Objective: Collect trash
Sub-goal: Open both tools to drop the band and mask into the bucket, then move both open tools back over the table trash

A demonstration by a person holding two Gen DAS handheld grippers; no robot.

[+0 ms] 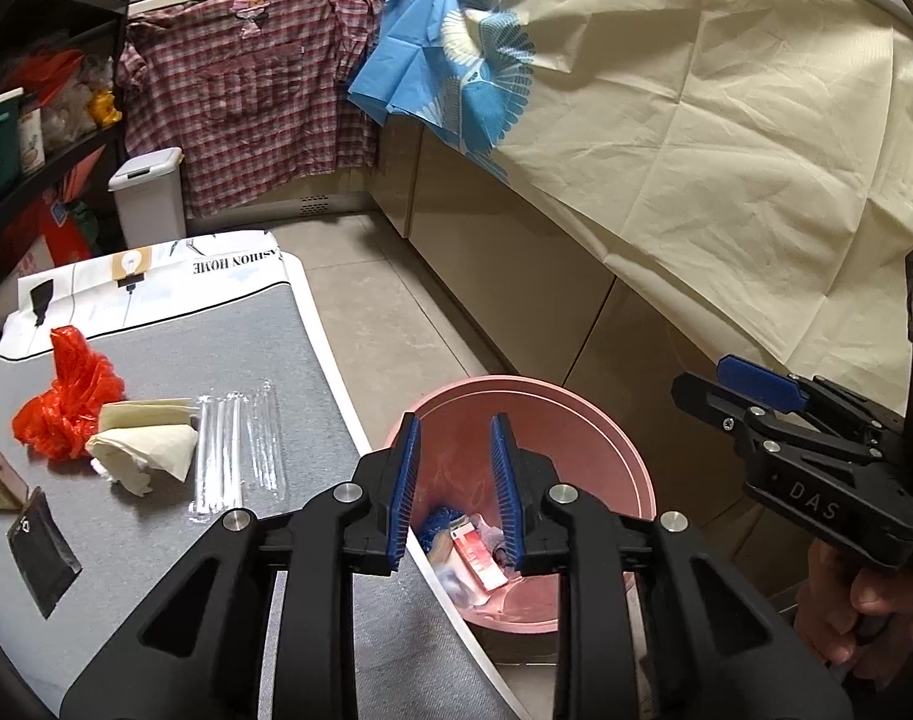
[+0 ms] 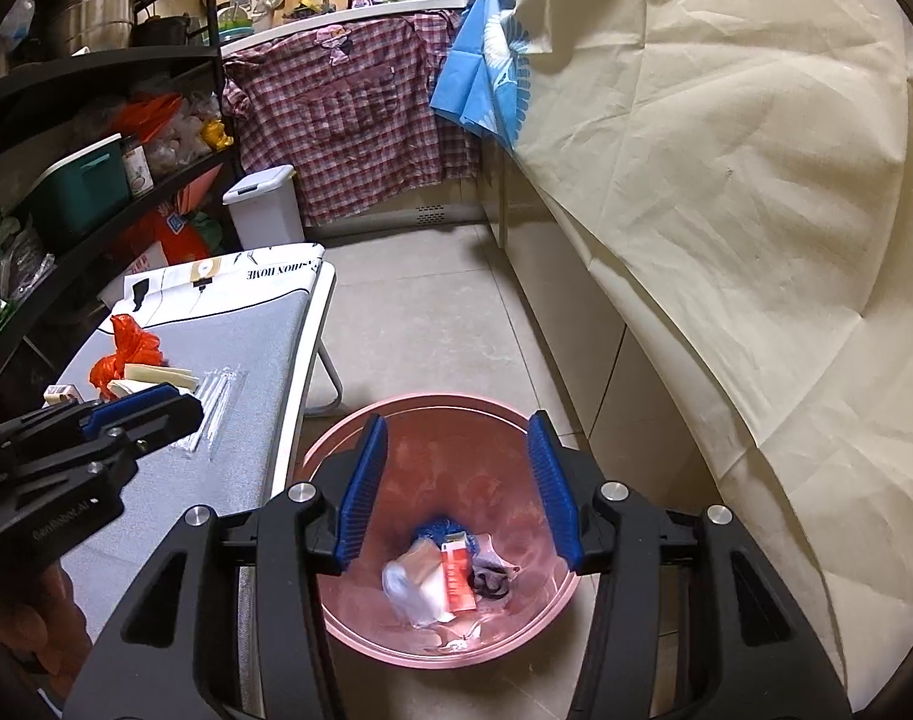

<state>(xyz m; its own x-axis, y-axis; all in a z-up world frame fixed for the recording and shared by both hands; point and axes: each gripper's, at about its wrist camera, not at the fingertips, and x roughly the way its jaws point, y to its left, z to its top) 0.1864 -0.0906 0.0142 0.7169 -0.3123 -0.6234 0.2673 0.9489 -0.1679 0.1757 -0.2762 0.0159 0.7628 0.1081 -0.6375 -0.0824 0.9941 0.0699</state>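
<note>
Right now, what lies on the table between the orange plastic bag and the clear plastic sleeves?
Crumpled cream paper napkins lie between the orange plastic bag and the clear plastic sleeves, touching the bag; the left wrist view shows this best.

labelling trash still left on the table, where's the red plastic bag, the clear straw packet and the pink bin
red plastic bag (image 1: 66,414), left wrist view, on its crumpled body
clear straw packet (image 1: 219,456), left wrist view, on the middle of the wrapped straws
pink bin (image 2: 516,414), right wrist view, on its far rim

each hand-held gripper (image 1: 455,483) is black with ribbed blue pads (image 2: 553,486), silver screws and white "das" lettering.
</note>
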